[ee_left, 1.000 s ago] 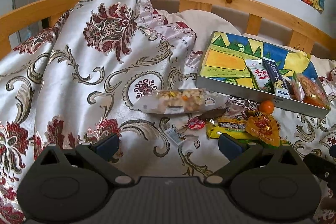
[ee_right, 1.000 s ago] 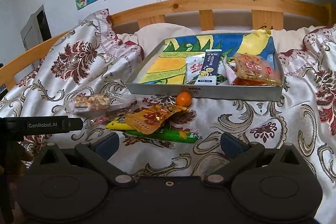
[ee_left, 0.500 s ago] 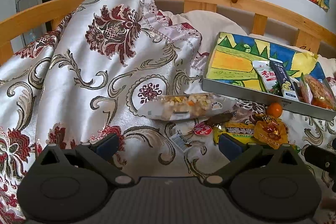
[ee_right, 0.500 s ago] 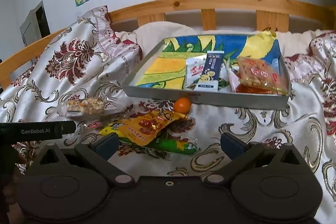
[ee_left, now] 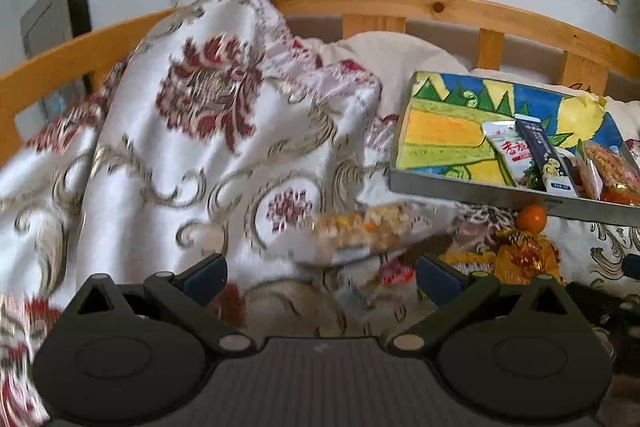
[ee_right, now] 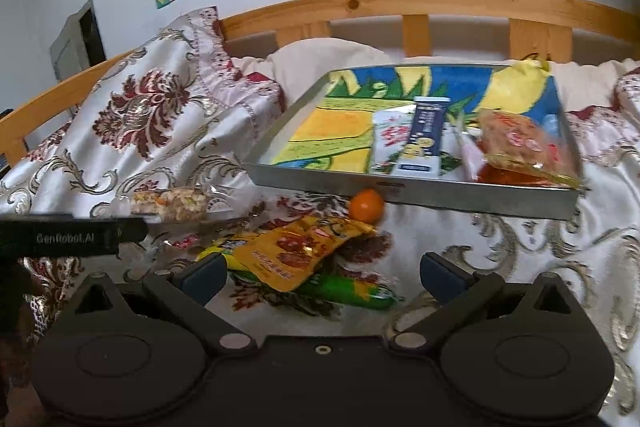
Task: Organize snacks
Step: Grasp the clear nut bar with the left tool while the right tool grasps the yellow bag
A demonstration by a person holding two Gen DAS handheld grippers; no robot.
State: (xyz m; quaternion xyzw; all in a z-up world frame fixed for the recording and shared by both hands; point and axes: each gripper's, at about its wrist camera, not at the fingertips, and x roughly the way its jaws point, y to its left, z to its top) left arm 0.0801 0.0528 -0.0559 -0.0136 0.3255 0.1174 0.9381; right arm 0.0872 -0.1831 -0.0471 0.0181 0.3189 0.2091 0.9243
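A metal tray (ee_right: pixel 404 190) with a painted bottom lies on the bed and holds a white packet (ee_right: pixel 390 143), a dark blue bar (ee_right: pixel 425 131) and a bag of orange snacks (ee_right: pixel 516 143). In front of it lie a small orange (ee_right: pixel 366 205), a yellow-orange pouch (ee_right: pixel 296 251), a green packet (ee_right: pixel 352 293) and a clear nut bar (ee_right: pixel 172 205). My right gripper (ee_right: pixel 322 273) is open just above the pouch. My left gripper (ee_left: pixel 320 273) is open, close to the nut bar (ee_left: pixel 368 231) and a small red candy (ee_left: pixel 396 273). The tray (ee_left: pixel 480 191) is at the right in the left wrist view.
A floral satin quilt (ee_left: pixel 208 131) is heaped at the left. A wooden bed rail (ee_right: pixel 420 3) and a cream pillow (ee_right: pixel 332 57) lie behind the tray. The left gripper's body (ee_right: pixel 72 233) pokes in at the left of the right wrist view.
Both grippers have moved forward and lower toward the loose snacks, which now look larger. The left wrist view is blurred by motion. No snack has moved.
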